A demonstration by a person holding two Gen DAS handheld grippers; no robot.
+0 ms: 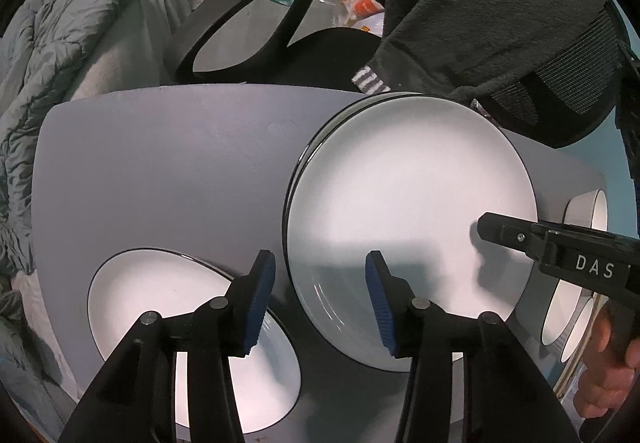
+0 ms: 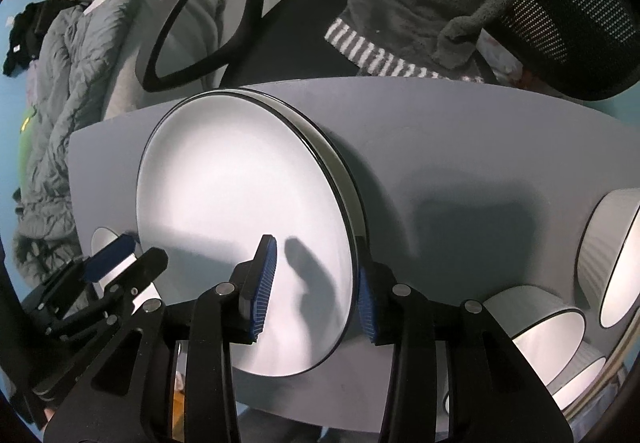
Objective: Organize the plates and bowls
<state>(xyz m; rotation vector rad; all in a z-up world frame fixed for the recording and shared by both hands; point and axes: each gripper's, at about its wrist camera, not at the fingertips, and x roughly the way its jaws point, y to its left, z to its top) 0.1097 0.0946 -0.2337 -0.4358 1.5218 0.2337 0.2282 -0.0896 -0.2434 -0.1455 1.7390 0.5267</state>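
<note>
At nine o'clock on the grey table [image 1: 168, 163] lies a single white plate [image 1: 160, 307]. Just right of it, the left gripper [image 1: 322, 295] points straight down with its blue pads [image 1: 262, 299] parted about halfway, straddling the near left rim of the plate stack [image 1: 408, 211] and clamping nothing. At the stack's three o'clock edge the right gripper [image 2: 316, 291] tilts steeply downward, jaws partly apart on either side of the rim, pads [image 2: 264, 283] not pressing. At four o'clock, a hand [image 1: 608, 375] grips its handle. Beyond, white bowls [image 2: 548, 335] cluster.
</note>
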